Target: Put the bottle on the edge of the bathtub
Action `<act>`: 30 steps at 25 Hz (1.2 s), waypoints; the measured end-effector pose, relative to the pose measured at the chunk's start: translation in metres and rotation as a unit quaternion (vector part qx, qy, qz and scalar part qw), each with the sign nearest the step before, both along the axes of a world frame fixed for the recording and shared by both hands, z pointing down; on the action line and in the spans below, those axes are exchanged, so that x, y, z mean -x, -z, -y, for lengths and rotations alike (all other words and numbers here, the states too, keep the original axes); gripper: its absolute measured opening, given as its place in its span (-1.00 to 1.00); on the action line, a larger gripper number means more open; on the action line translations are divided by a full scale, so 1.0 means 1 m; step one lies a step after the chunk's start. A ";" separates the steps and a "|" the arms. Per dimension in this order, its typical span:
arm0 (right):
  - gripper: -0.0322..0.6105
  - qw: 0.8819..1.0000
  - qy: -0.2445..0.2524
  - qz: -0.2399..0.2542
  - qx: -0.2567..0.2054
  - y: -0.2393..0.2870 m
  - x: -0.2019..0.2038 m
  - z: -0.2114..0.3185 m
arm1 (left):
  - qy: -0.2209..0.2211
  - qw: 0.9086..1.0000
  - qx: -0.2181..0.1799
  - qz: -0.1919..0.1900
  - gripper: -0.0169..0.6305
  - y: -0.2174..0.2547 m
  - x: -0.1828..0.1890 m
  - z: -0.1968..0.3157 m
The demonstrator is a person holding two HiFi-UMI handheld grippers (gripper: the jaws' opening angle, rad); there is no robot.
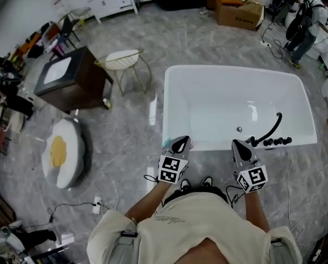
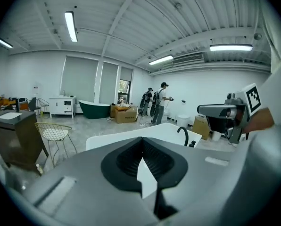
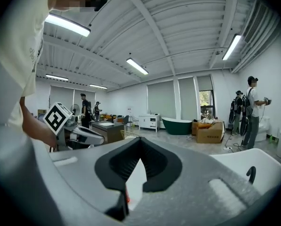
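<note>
Left gripper (image 1: 180, 143): clenched. The tips meet with nothing grasped, and only white shows through the small wedge below them.
Right gripper (image 1: 241, 147): also clenched and empty. A red speck (image 3: 127, 199) sits low in the wedge between its fingers, too small to name.
Bathtub (image 1: 213, 146): its near rim lies just ahead of and below both sets of fingertips. The basin opens beyond them, bare and dry.
Faucet (image 1: 269, 130): on the rim past the right fingertips, off to their outer side, where it takes up that stretch of ledge.
Bottle: no view shows one between the fingers, on the rim or in the basin. A teal fleck (image 1: 165, 142) touches the outer side of the left fingertips, near the tub's corner, but I cannot tell whether it is the bottle.
Why held so: both grippers are level, side by side and well apart, pointing out over the tub. This looks like a person (image 1: 197, 224) standing at the rim in a resting pose rather than a reach.
Stage, as a judgement: either nothing has been picked up yet or the placing is already done. The frames do not settle which.
Next need: find the bottle, then open one pair of fingers around its body.
Likely landing spot: the flat rim ahead of the left fingertips is free of fittings.
</note>
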State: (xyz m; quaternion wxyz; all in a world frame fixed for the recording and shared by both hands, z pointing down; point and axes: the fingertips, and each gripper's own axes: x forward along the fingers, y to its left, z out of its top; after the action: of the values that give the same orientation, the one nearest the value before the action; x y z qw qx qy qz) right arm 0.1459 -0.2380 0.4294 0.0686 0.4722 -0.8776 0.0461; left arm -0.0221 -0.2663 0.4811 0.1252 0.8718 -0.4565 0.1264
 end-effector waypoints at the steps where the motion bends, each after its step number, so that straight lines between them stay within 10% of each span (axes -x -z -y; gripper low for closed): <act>1: -0.89 1.000 0.003 0.004 -0.009 0.008 0.000 0.004 | 0.002 1.000 -0.009 -0.001 -0.91 0.013 0.001 0.006; 15: -0.89 0.996 0.044 0.033 -0.072 0.068 0.004 0.011 | 0.078 0.991 -0.104 0.025 -0.91 0.117 0.048 0.035; 30: -0.89 0.994 0.059 0.023 -0.085 0.085 -0.002 -0.013 | 0.081 0.993 -0.074 -0.038 -0.91 0.101 0.033 0.003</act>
State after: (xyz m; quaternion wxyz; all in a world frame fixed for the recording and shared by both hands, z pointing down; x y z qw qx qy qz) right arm 0.1476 -0.2251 0.3442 0.0107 0.4226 -0.9060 -0.0217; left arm -0.0550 -0.2689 0.3801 0.0876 0.8433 -0.5281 0.0482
